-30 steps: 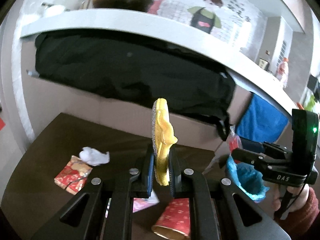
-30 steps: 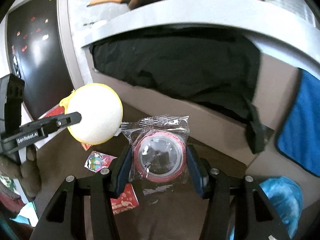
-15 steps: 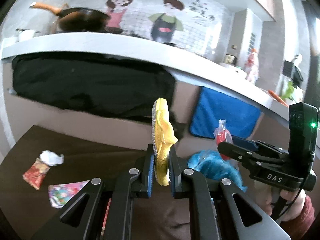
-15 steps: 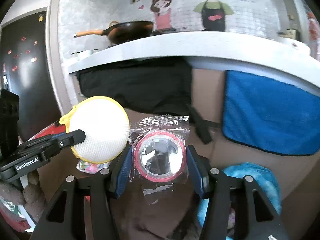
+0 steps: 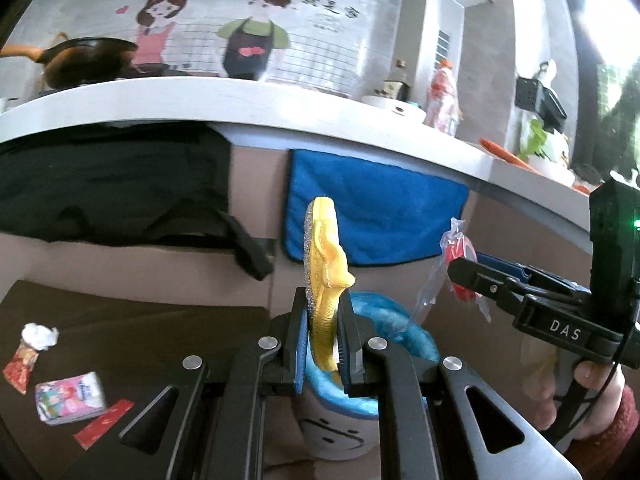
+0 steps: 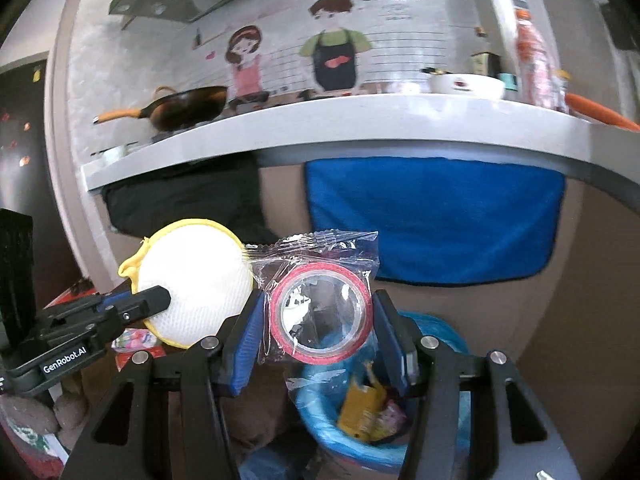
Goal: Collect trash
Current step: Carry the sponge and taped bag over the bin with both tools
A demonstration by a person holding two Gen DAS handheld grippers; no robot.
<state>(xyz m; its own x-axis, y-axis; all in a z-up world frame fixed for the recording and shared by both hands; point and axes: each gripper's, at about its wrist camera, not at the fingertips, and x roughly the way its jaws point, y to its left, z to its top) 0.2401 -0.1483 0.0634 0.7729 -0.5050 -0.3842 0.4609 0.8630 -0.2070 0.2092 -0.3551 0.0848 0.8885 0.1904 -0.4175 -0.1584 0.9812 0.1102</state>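
Observation:
My left gripper [image 5: 323, 344] is shut on a round yellow-rimmed scrub pad [image 5: 324, 256], held edge-on and upright just above a white bin lined with a blue bag [image 5: 404, 332]. The pad also shows in the right wrist view [image 6: 192, 284]. My right gripper [image 6: 320, 320] is shut on a red tape roll in a clear plastic bag [image 6: 320, 308], held above the bin [image 6: 444, 332], which holds yellow and pink wrappers. The right gripper also shows in the left wrist view [image 5: 460, 268], to the right of the bin.
On the dark floor at left lie a crumpled white tissue [image 5: 39, 336], a red packet [image 5: 20, 364], a pink tissue pack [image 5: 70, 398] and a red strip [image 5: 103, 424]. A counter with a hanging blue towel [image 5: 372, 216] and black cloth [image 5: 112, 188] stands behind.
Both grippers have swung right with their loads, from over the littered floor to above the blue-lined bin. The blue towel has come into the centre of both views.

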